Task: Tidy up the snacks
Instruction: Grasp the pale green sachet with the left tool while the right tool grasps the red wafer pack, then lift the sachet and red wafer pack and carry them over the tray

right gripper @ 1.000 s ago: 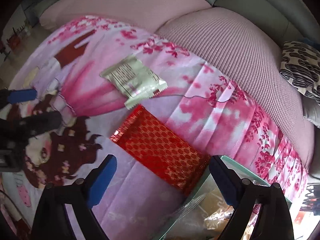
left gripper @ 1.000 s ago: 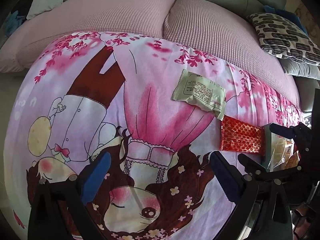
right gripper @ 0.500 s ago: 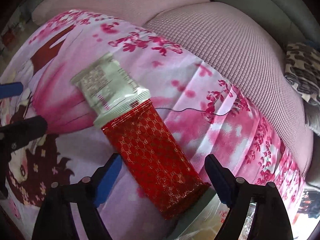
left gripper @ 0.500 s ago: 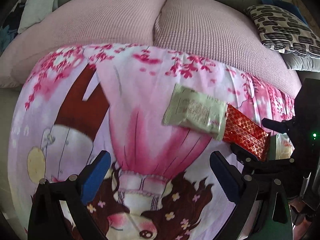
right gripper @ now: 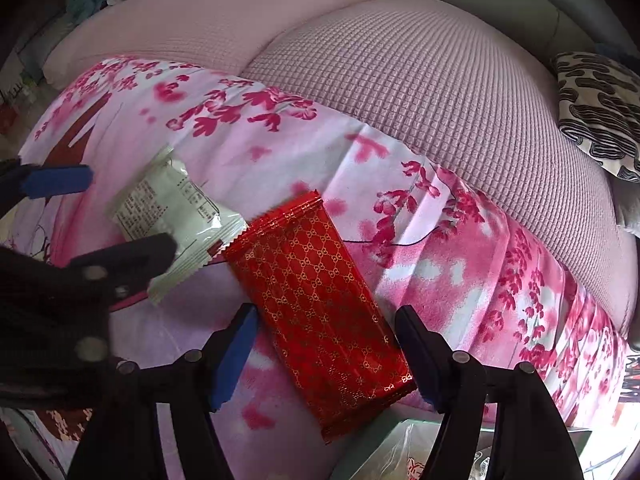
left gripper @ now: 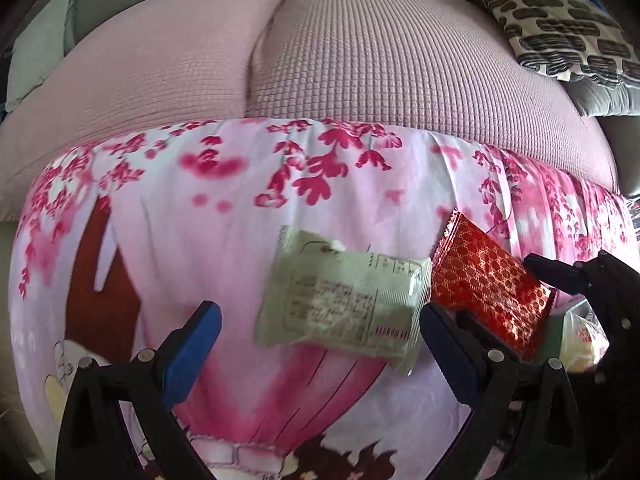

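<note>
Pink cartoon-print cloth (left gripper: 192,240) with blossom pattern, spread flat in the foreground. Behind it, two quilted pink sofa cushions (left gripper: 380,60) side by side. Far right, black-and-white patterned pillow (left gripper: 560,28).

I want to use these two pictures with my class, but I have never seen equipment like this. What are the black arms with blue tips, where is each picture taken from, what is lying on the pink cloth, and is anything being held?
There is no robot. A person holds a two-fingered claw in each hand, and a wide-angle camera on each claw looks forward along its fingers, so the pictures bulge.

One picture is from the left claw, the other from the right claw. Each claw also shows at the edge of the other's picture.

On the pink cartoon cloth, spread in front of a sofa, lie two snacks: a pale green packet and a red packet with gold pattern. Their ends appear to touch. A box of wrapped snacks peeks in at the lower right.

Nothing is held. The left claw stands open around the green packet. The right claw is closing around the red packet, its pads not yet pressing.
</note>
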A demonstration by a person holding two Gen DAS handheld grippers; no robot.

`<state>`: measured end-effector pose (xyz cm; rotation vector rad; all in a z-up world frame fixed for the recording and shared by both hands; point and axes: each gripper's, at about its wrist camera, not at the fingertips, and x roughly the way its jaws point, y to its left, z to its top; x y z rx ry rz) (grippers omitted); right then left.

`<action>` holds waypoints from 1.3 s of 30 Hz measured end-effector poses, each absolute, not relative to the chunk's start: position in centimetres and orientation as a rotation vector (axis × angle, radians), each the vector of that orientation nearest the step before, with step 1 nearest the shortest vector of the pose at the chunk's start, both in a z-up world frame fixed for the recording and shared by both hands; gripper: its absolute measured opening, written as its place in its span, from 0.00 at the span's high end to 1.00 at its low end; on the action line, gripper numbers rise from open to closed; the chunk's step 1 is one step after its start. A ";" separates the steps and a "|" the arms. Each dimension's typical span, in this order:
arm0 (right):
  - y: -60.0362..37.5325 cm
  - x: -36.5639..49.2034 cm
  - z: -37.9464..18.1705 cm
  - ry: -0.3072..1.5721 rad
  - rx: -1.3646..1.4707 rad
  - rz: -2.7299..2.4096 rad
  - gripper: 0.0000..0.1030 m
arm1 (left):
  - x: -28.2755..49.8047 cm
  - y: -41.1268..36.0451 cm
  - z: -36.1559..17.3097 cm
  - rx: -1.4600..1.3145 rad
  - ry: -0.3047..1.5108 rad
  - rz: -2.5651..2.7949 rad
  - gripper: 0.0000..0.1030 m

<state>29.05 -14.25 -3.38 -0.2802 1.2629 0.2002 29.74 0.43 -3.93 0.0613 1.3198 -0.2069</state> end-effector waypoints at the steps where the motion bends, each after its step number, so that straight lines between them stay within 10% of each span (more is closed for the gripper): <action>1: -14.2 28.9 -3.3 1.265 -0.276 0.202 0.28 | 29.9 0.3 -4.2 0.060 1.322 -0.212 0.04; 25: -12.1 29.6 -4.8 1.267 -0.291 0.199 0.28 | 30.4 1.6 -4.2 0.009 1.279 -0.159 0.39; 29: -11.2 29.1 -4.4 1.244 -0.284 0.230 0.50 | 29.9 2.5 -3.8 -0.006 1.268 -0.135 0.45; 39: -10.7 26.3 -1.6 1.199 -0.123 0.261 0.53 | 25.9 4.9 -0.7 -0.072 1.198 -0.099 0.46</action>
